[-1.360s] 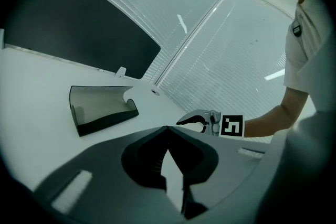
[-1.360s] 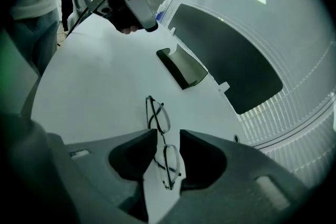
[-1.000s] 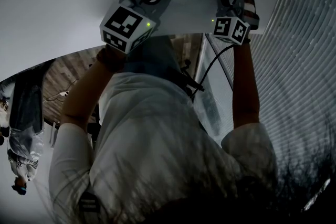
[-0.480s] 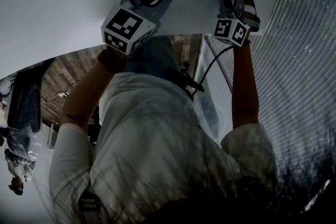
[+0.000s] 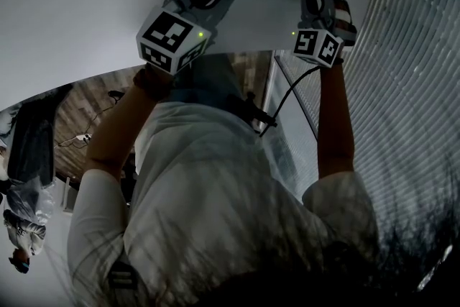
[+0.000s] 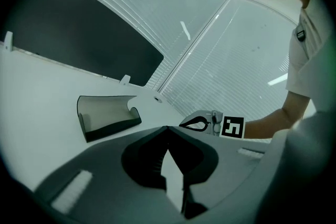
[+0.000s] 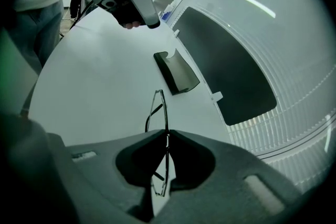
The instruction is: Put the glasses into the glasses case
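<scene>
Glasses (image 7: 157,110) sit pinched in the just-closed right gripper (image 7: 167,132), outside the open glasses case (image 7: 177,73); left gripper (image 6: 168,127) pressed together.

A white table (image 5: 72,3) meets what looks like slatted blinds (image 5: 417,83).

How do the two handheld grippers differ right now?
The right gripper has just been closing its jaws, now on the thin frame of the glasses; the left gripper is shut with nothing between its jaws. The right gripper tilts down more steeply than the left. Both are grey and work over the same white table.
</scene>
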`<state>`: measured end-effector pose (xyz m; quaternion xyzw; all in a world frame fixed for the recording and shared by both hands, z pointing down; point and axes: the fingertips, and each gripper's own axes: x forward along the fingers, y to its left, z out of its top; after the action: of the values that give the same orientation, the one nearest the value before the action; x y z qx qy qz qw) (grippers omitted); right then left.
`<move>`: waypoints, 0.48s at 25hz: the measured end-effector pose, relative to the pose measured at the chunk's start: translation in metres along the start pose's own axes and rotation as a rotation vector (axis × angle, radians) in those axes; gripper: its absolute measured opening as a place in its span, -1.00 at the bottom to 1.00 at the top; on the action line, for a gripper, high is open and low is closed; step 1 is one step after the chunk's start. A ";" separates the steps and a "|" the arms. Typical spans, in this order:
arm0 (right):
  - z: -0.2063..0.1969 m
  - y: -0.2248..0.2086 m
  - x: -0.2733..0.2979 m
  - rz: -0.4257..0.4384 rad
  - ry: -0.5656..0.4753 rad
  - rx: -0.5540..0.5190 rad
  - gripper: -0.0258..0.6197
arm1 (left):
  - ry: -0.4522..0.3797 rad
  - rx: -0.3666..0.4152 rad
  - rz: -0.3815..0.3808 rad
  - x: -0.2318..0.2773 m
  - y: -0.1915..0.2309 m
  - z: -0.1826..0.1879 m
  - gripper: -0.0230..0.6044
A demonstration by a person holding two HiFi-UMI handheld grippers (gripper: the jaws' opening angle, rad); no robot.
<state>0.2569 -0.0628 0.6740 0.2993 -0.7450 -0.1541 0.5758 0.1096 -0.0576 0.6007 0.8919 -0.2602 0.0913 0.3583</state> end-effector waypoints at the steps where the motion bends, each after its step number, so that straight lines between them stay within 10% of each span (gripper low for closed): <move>1: 0.000 -0.004 0.000 -0.004 -0.002 -0.011 -0.87 | -0.002 0.000 0.004 0.002 0.001 0.001 -0.93; 12: 0.077 -0.052 0.004 -0.019 -0.101 -0.110 -0.87 | -0.068 -0.014 0.069 -0.027 0.019 0.031 -0.93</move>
<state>0.1971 -0.1144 0.6248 0.2664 -0.7606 -0.2151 0.5516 0.0760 -0.0798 0.5802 0.8825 -0.3034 0.0713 0.3523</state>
